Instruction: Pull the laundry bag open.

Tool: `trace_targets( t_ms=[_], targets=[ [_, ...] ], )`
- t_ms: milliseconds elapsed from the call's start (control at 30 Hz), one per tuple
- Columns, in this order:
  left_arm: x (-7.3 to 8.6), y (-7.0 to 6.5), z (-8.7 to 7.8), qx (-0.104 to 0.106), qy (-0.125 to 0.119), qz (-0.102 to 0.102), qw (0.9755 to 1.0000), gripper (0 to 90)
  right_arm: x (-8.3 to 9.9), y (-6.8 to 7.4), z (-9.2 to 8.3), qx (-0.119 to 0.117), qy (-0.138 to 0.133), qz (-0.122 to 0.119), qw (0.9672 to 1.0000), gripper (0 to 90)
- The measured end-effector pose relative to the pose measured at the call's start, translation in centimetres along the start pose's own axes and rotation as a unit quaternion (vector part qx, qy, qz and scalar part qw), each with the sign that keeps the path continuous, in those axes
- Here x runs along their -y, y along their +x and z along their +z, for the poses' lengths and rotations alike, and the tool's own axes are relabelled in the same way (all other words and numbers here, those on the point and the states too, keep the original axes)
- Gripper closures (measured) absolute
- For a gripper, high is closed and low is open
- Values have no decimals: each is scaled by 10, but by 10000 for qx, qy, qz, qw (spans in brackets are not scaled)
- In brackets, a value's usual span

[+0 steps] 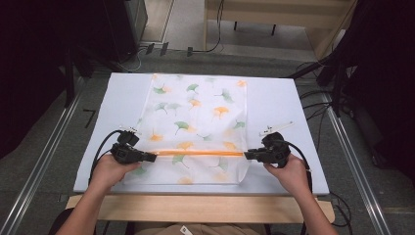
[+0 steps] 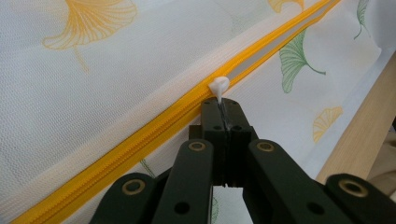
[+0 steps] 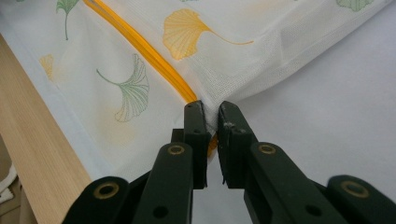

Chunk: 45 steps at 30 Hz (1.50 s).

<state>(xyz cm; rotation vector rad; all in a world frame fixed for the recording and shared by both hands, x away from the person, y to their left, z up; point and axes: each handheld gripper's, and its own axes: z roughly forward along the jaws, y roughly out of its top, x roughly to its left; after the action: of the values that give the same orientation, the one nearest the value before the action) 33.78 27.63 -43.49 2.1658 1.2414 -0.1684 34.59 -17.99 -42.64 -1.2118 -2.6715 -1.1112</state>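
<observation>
A mesh laundry bag [image 1: 195, 127] printed with ginkgo leaves is laid flat on the white counter [image 1: 284, 103], its near hem toward the wooden edge at 6 o'clock. An orange zipper [image 1: 200, 153] runs across the bag from 9 o'clock to 3 o'clock, just inside that hem. In the left gripper view the white zipper pull [image 2: 218, 87] is seen pinched between the fully closed jaws of the left gripper [image 2: 223, 106]; the teeth nearer the camera look meshed, while beyond the slider a pale gap shows between the two yellow tapes. In the right gripper view the right gripper [image 3: 211, 112] is seen clamped on the bag's edge at the end of the zipper, its jaws nearly together with a fold of mesh and tape between them. In the high view the left gripper [image 1: 152, 156] is placed at the 9 o'clock end of the zipper and the right gripper [image 1: 247, 155] at the 3 o'clock end, so the slider is judged to be at or close to one end of its travel, with nearly the whole run to the right still to be covered. Whether the bag is being opened or closed cannot be told. Both forearms are brought in from 6 o'clock; the left hand [image 1: 110, 169] and right hand [image 1: 288, 171] are held low over the counter, with the grippers pointed toward each other along the zipper line. The far part of the bag, toward 12 o'clock, lies flat and untouched.
</observation>
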Motion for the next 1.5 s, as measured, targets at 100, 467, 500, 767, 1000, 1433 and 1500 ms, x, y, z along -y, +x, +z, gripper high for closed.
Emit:
trace_targets(
  t_ms=[100, 467, 500, 767, 1000, 1433, 1500],
  targets=[
    [0, 1, 0, 22, -8, -16, 10000, 900, 0, 0, 0, -1, -7, 0, 10000, 848],
    [2, 5, -1, 99, -41, -137, 9998, 900, 0, -1, 0, -30, -2, -12, 10000, 848],
    [2, 4, -1, 56, -69, -162, 9998, 900, 0, -1, 0, -21, -12, -19, 10000, 848],
    [14, 14, -15, -55, -119, -226, 9997, 900, 1, -3, 0, 15, 2, -5, 10000, 848],
    [17, 16, -18, -98, -210, -289, 9993, 900, 1, -2, 1, 10, 57, 29, 10000, 848],
    [18, 17, -23, -80, -291, -285, 9991, 900, 1, -3, 2, 31, 58, 31, 10000, 848],
    [18, 18, -23, -76, -289, -302, 9991, 900, 1, -3, 2, 26, 65, 33, 10000, 848]
  ],
)
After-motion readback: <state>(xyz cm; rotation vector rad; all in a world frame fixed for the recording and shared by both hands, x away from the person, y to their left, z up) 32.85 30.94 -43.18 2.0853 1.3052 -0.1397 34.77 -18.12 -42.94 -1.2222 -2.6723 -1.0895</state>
